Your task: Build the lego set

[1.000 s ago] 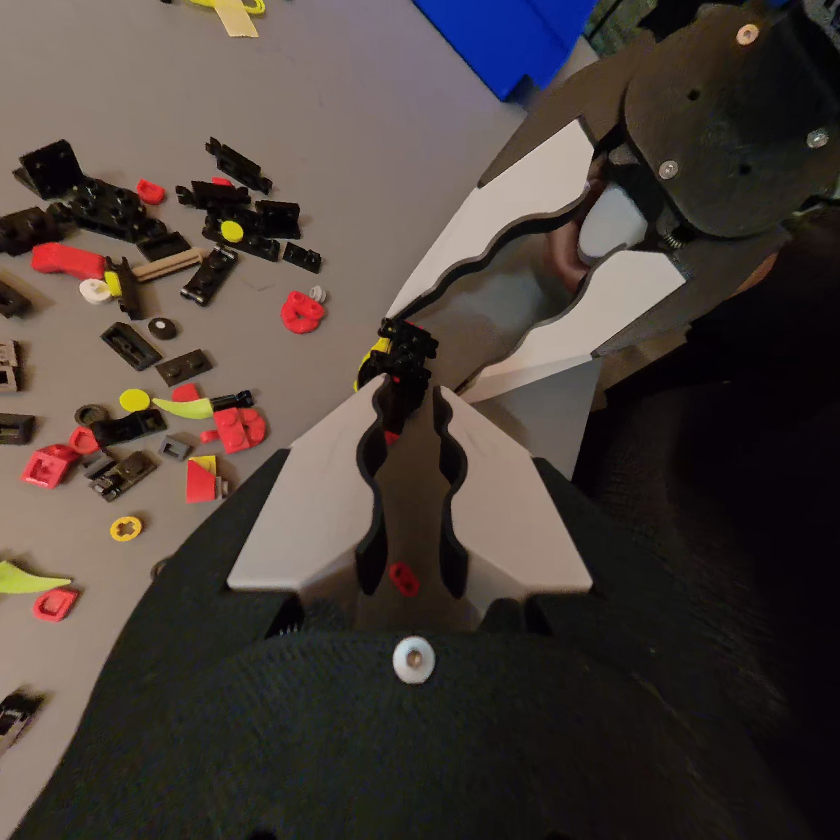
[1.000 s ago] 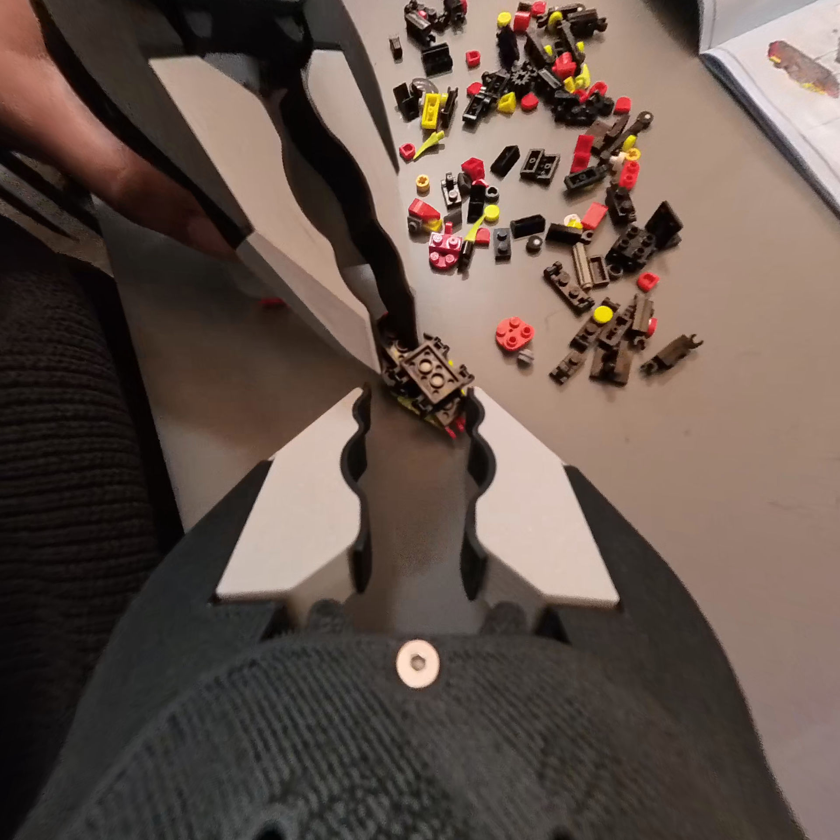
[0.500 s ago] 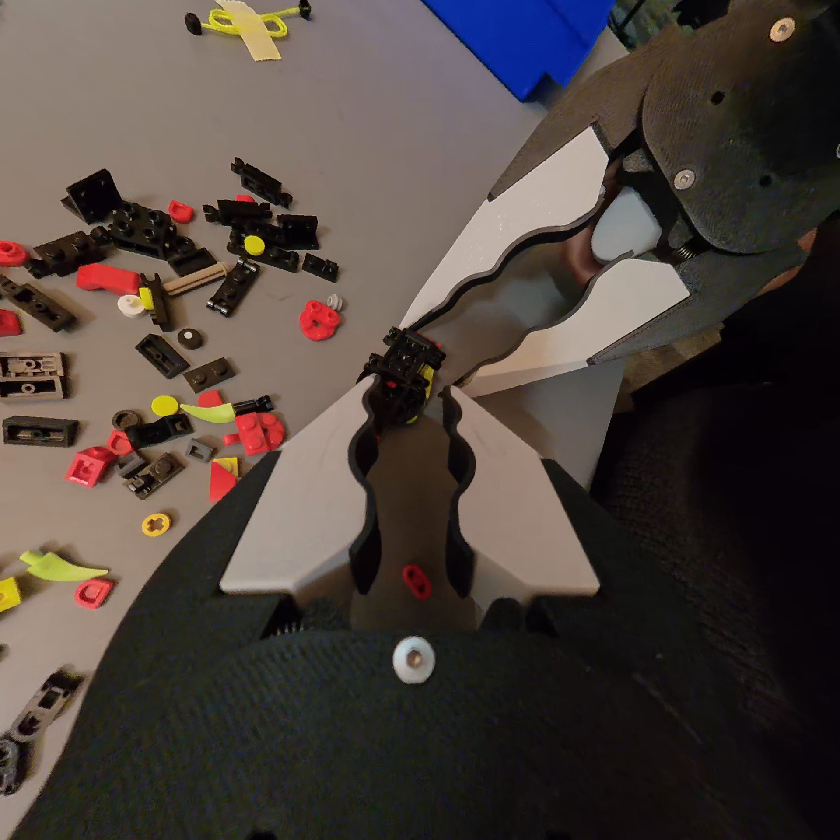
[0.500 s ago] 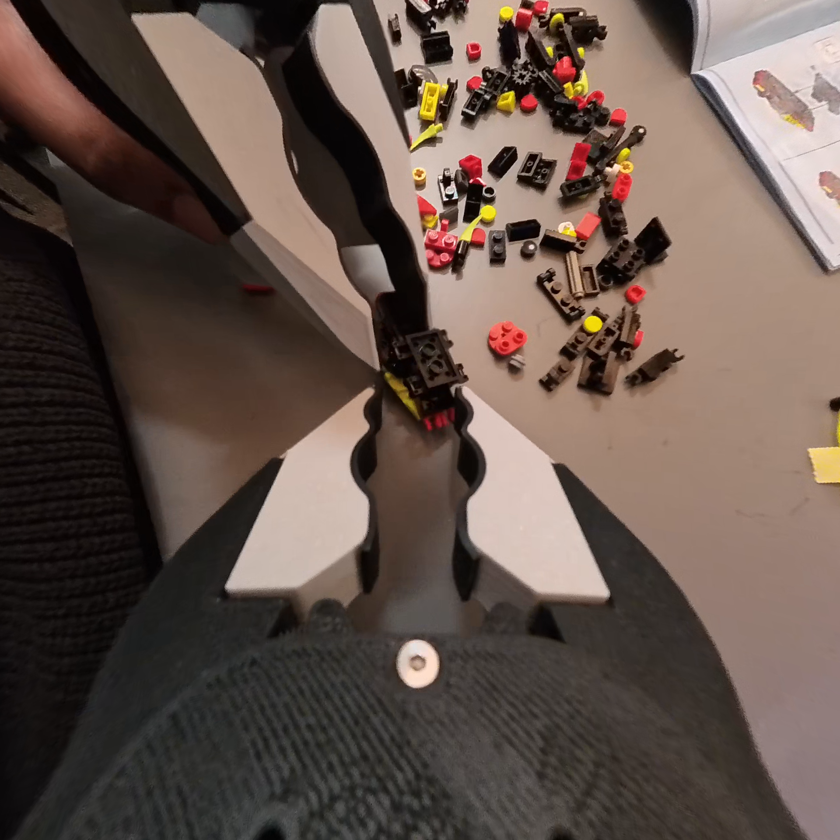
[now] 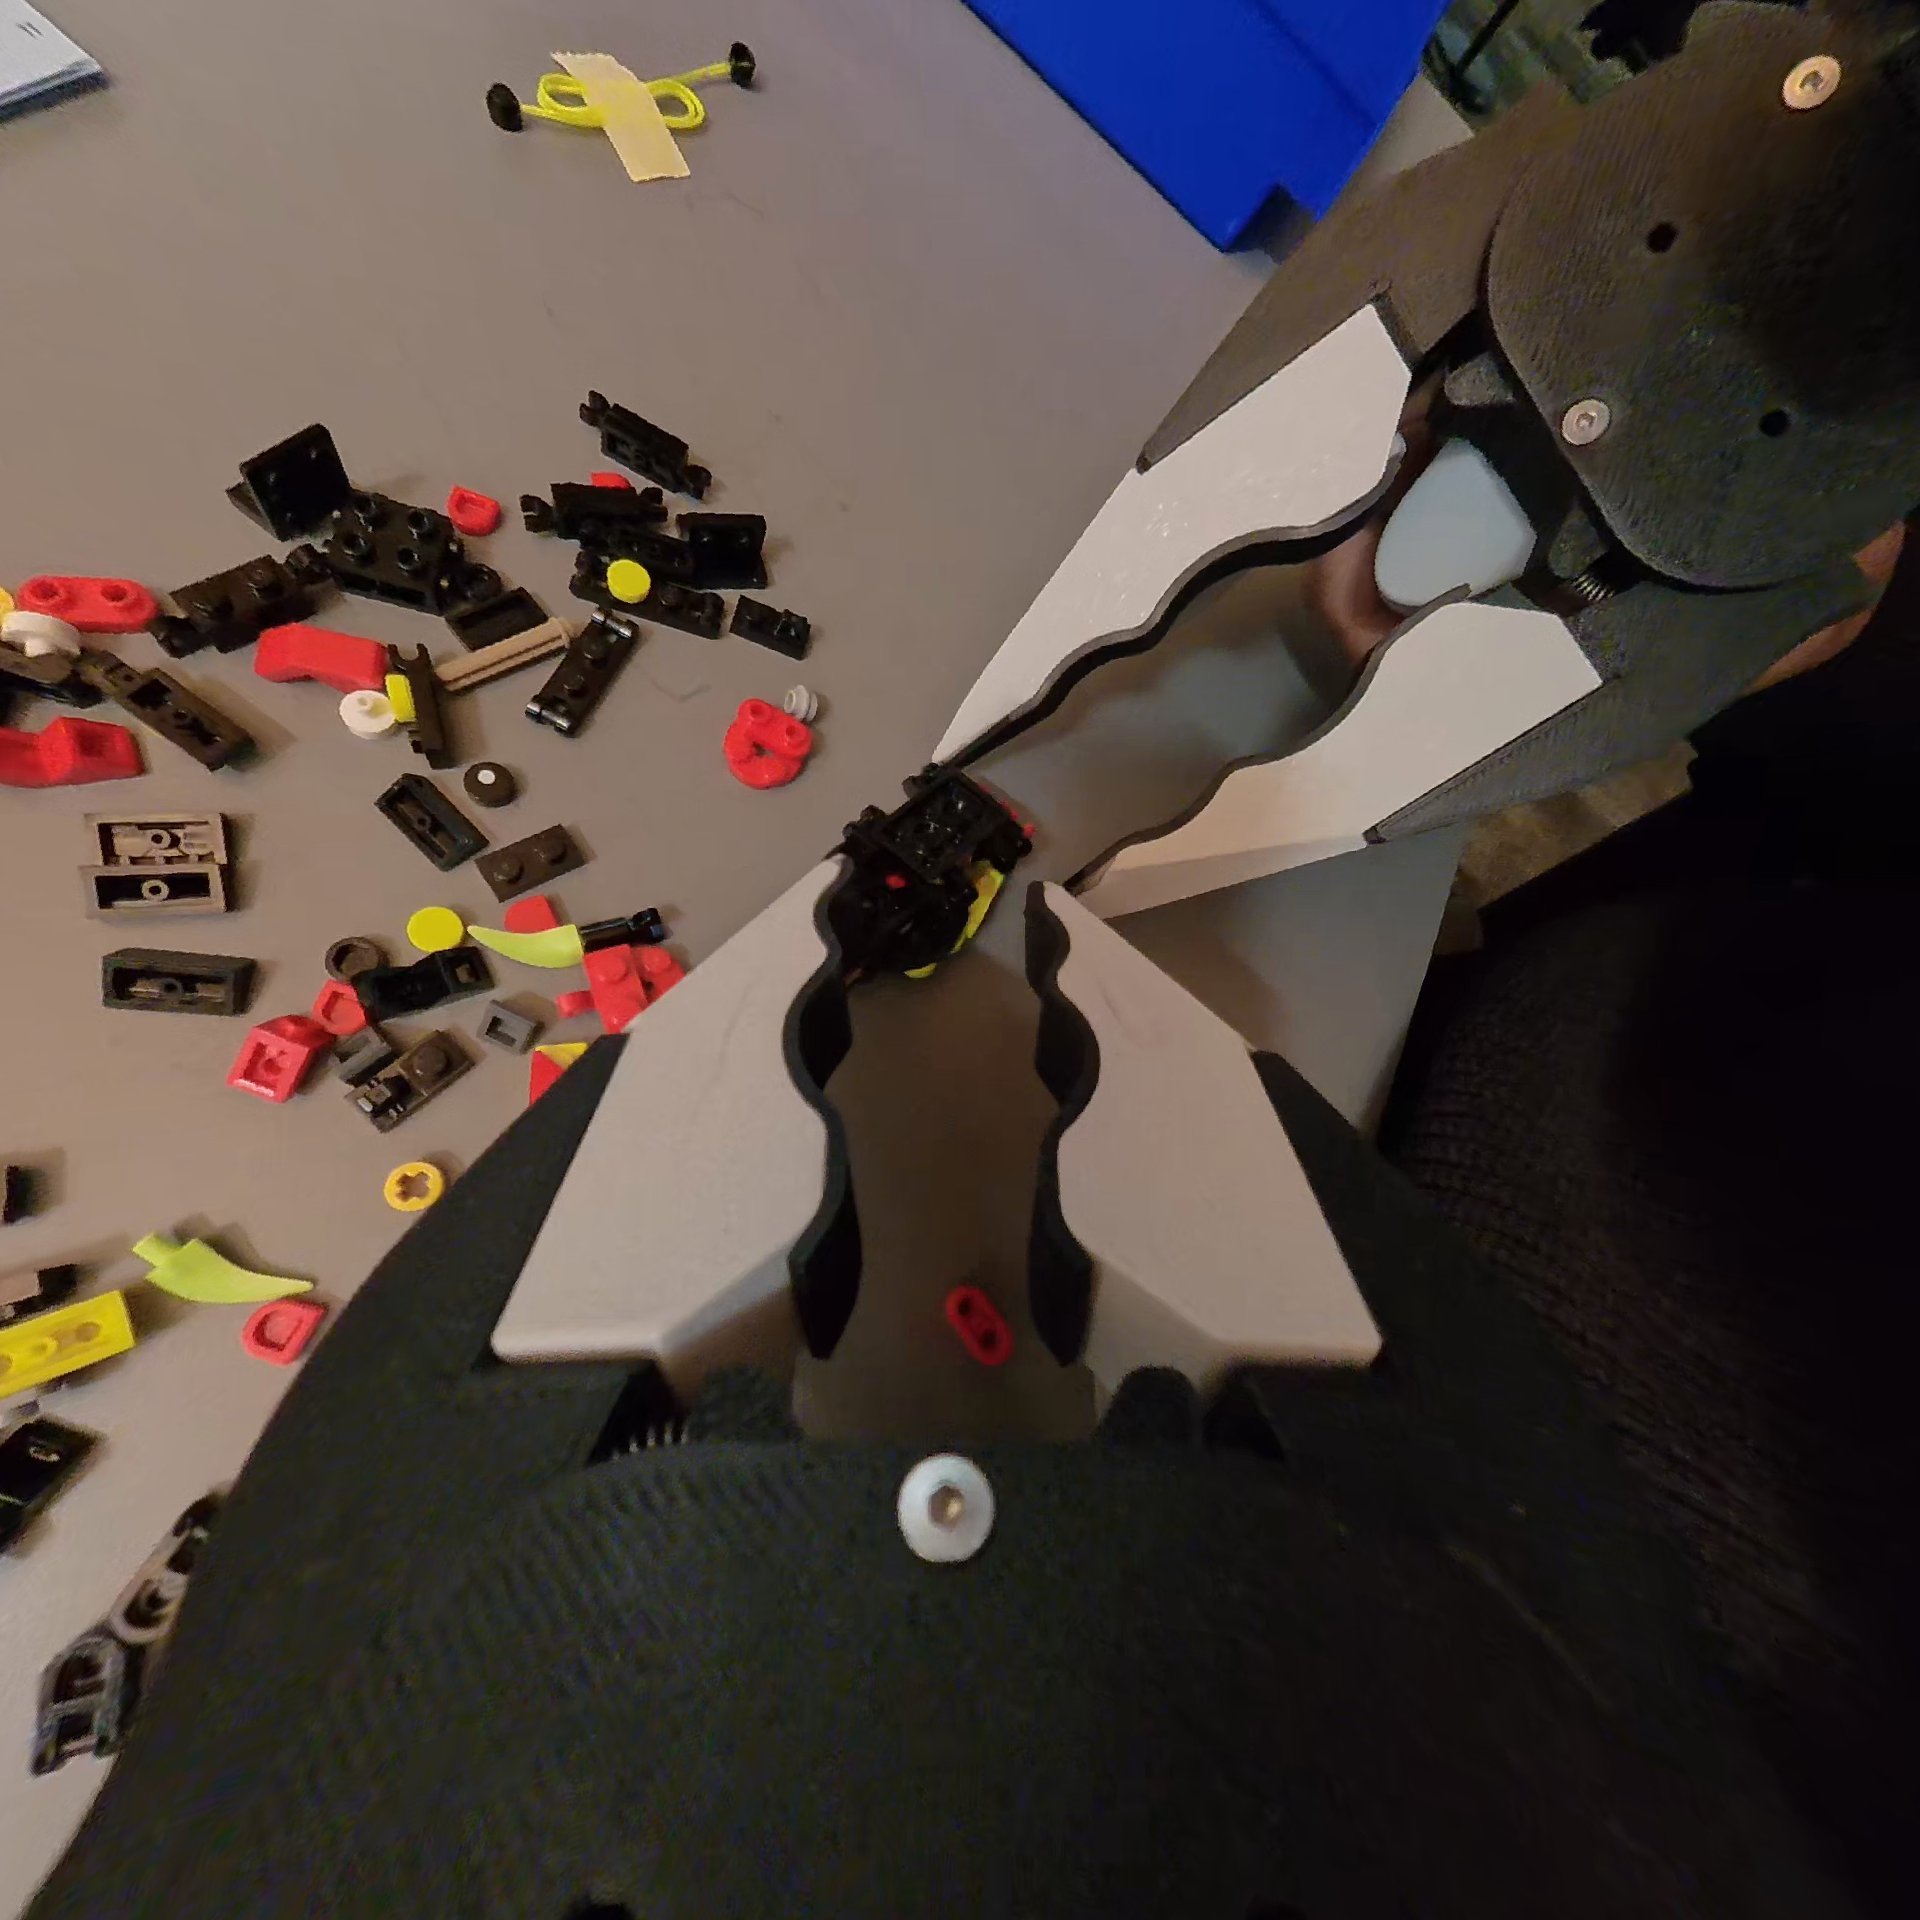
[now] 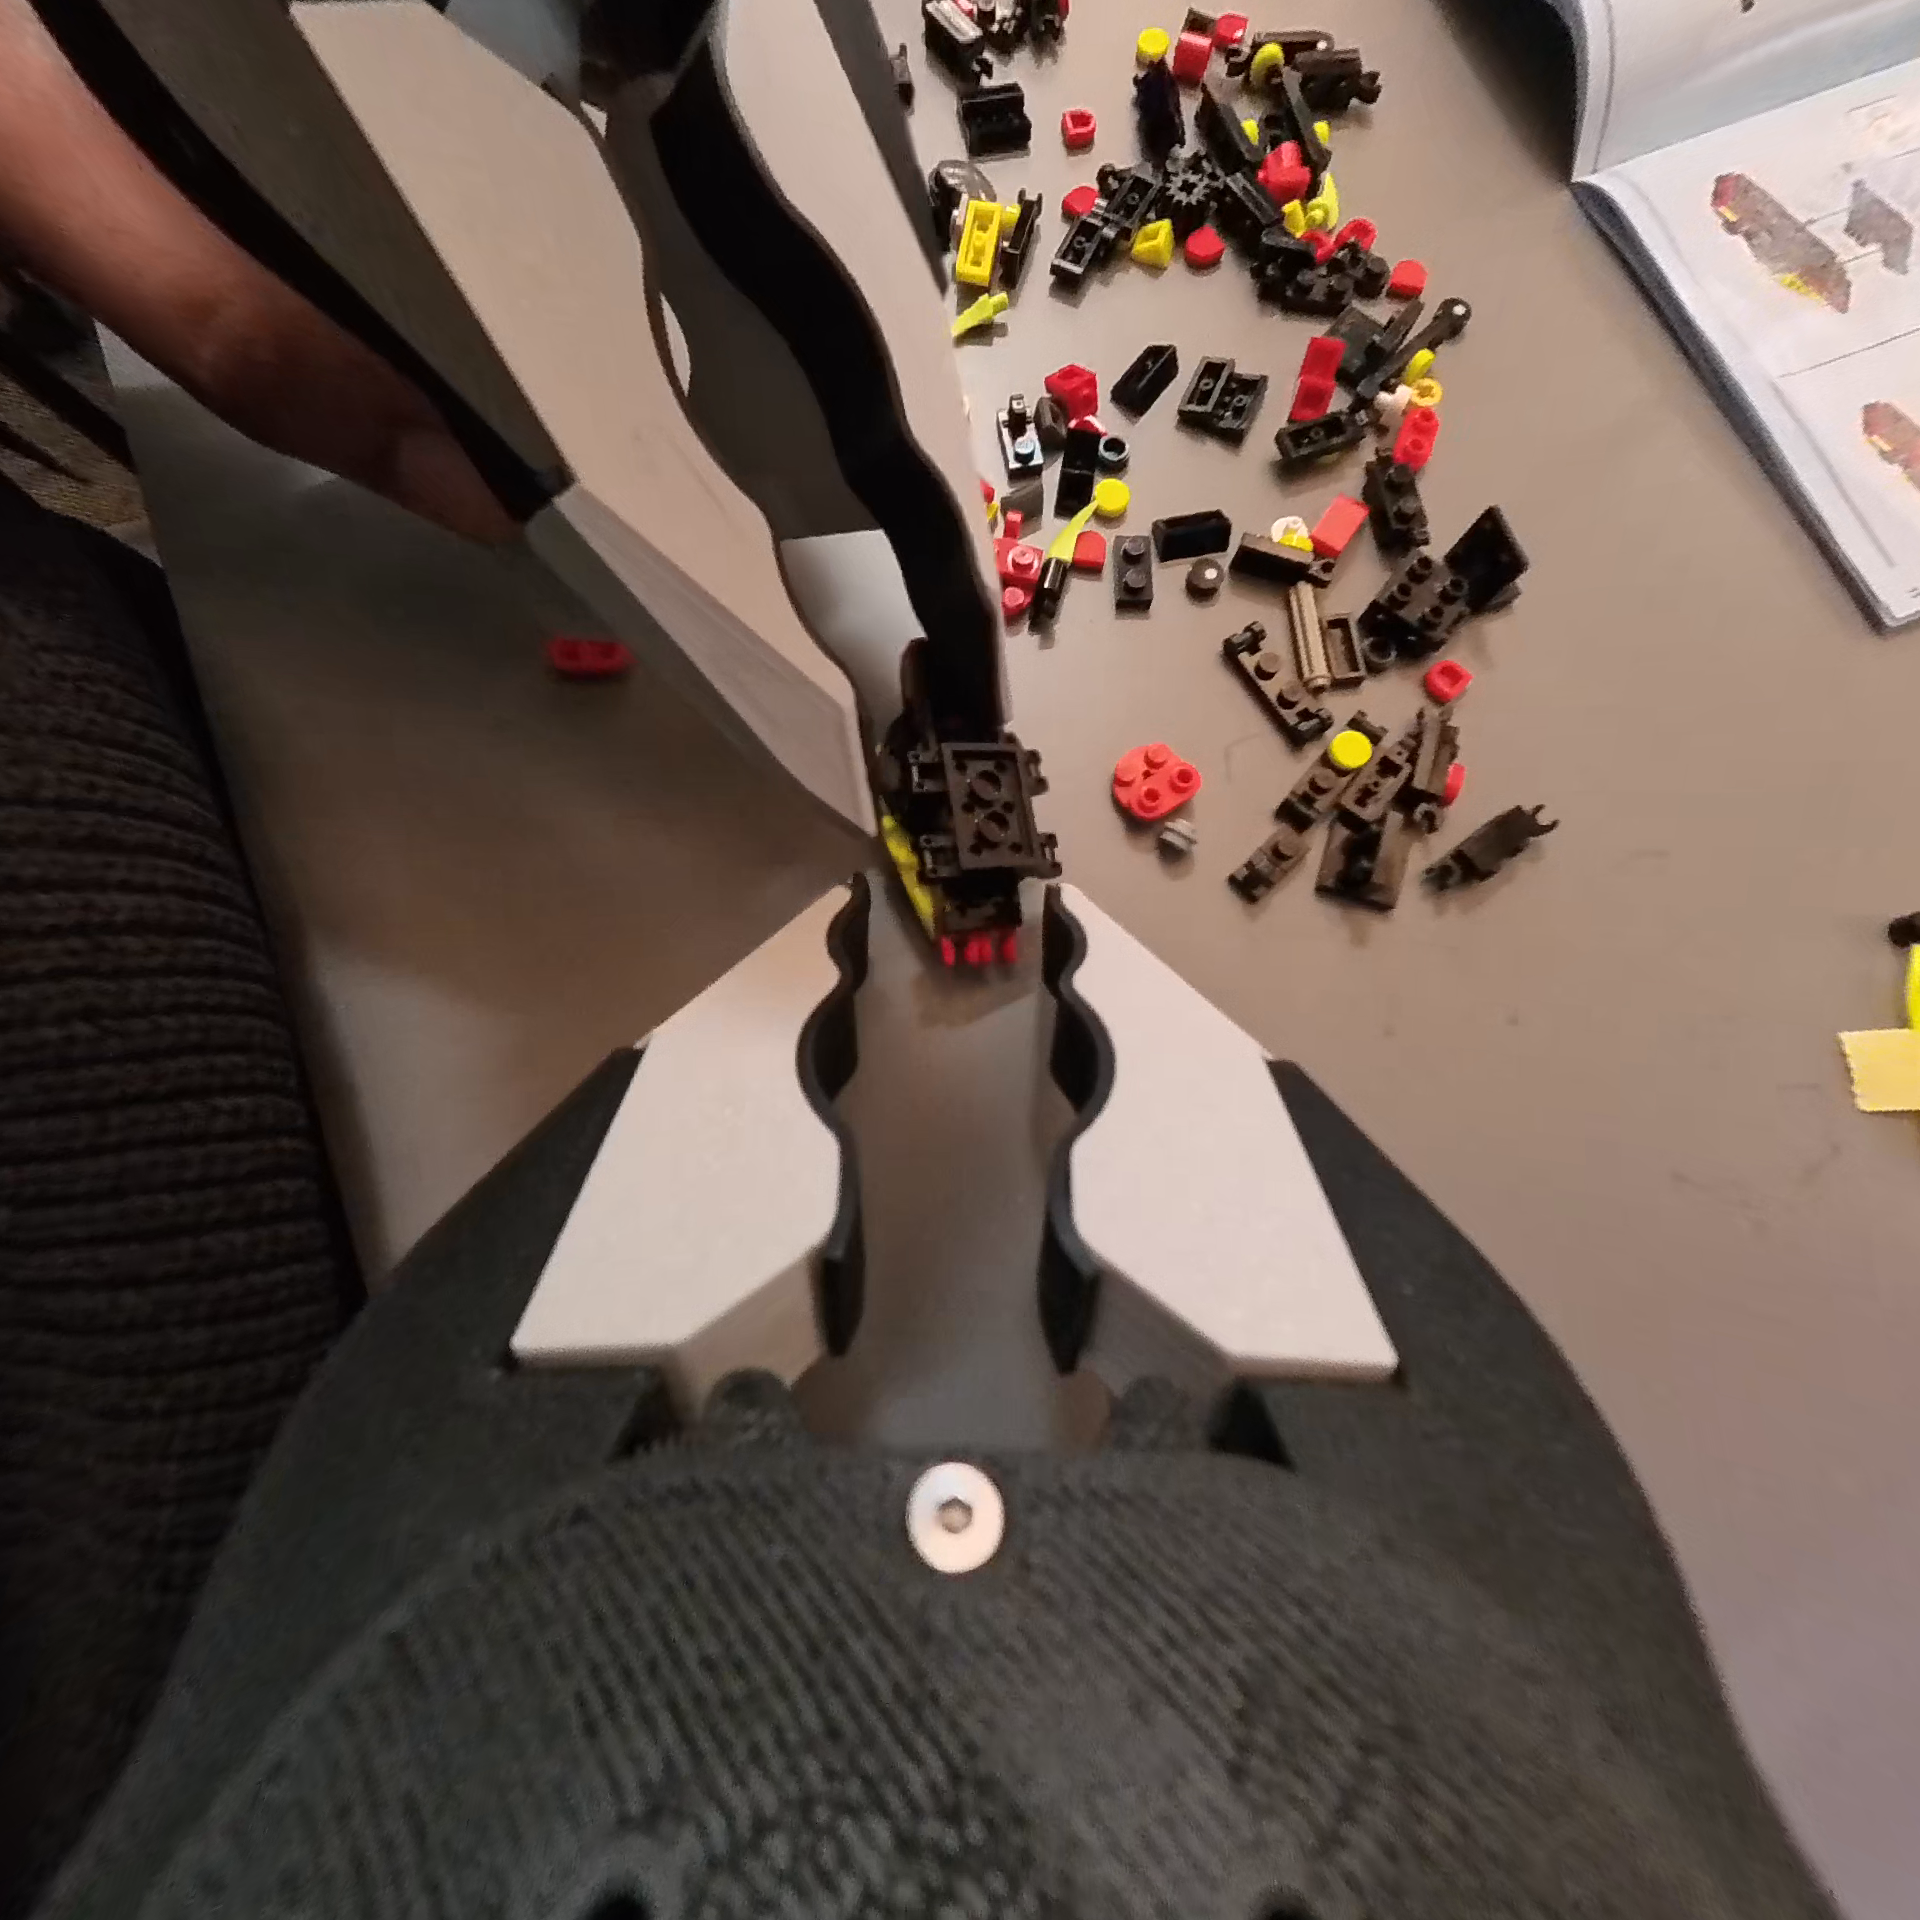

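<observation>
A small black brick assembly with yellow and red bits point(image 5: 925, 852) sits where both grippers' tips meet, near the grey table's point(image 5: 831, 312) front edge. My right gripper point(image 6: 954, 904) is closed on its near end point(image 6: 982, 800); in the left wrist view it point(image 5: 1008, 826) comes in from the upper right, its upper finger point(image 5: 1091, 613) against the assembly's top. My left gripper point(image 5: 930, 899) is open. Its left finger point(image 5: 727, 1039) touches the assembly and its right finger point(image 5: 1143, 1091) stands clear. It also shows in the right wrist view point(image 6: 914, 774), reaching in from the upper left.
Several loose black, red and yellow pieces point(image 5: 416, 727) lie scattered on the table point(image 6: 1299, 520). A small red piece point(image 5: 977, 1325) lies near the table edge. An instruction booklet point(image 6: 1787, 291), a blue bin point(image 5: 1195, 94) and a taped yellow-green cord point(image 5: 613, 99) lie farther off. A hand point(image 6: 260, 343) holds the left gripper. Left and right tips are no more than a few centimetres apart.
My left gripper's fingers have spread and let go of the assembly. My right gripper's fingers have closed in on it. Both grippers moved slightly over the table.
</observation>
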`<state>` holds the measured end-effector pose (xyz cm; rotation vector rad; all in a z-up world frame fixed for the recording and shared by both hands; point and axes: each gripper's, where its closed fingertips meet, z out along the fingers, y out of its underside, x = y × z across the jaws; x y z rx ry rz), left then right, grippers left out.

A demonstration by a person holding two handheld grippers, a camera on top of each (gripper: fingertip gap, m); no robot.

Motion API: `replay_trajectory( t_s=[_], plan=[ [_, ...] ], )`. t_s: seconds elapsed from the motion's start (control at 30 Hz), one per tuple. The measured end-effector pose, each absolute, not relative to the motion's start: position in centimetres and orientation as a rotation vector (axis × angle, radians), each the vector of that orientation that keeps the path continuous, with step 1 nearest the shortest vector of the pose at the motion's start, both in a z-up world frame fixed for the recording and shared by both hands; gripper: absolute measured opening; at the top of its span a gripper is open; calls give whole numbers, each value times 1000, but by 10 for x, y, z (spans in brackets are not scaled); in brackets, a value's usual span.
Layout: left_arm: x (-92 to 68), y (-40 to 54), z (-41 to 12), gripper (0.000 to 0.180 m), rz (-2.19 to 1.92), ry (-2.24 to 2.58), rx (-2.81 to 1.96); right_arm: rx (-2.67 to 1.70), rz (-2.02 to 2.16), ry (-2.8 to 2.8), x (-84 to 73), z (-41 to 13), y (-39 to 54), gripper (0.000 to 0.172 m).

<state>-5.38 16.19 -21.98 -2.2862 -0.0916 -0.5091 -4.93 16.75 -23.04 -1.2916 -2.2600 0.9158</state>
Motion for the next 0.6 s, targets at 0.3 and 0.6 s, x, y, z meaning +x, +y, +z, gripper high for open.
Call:
replay_trajectory(
  t_s=[0.3,0.6],
  plan=[
    [-54,160,-220,31,-514,-85,-2300,-1281,897,-2271,-49,-232,166,26],
    [-49,160,-225,30,-514,-58,-2324,-1249,874,-2278,-50,-232,164,26]
  ],
)
